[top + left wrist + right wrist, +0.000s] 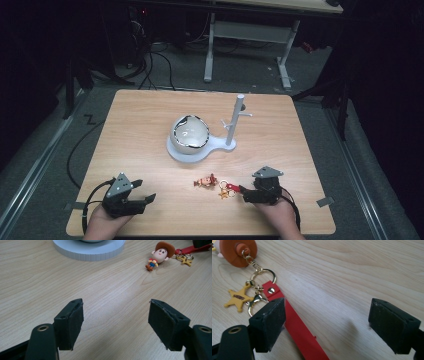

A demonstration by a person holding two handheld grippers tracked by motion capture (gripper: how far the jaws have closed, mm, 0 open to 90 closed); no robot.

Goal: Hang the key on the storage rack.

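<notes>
We look along our right gripper (327, 325), its two black jaws spread wide over the wooden table (352, 272). A red strap (299, 332) runs under the left jaw. Gold rings (263, 273) link the strap to a yellow star charm (238, 298) and an orange-brown figure (238, 251) at the top left corner.

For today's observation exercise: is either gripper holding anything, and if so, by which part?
Nothing is held. The left gripper is open over bare table. The right gripper is open too, the red strap lying beside one finger, ungripped.
</notes>
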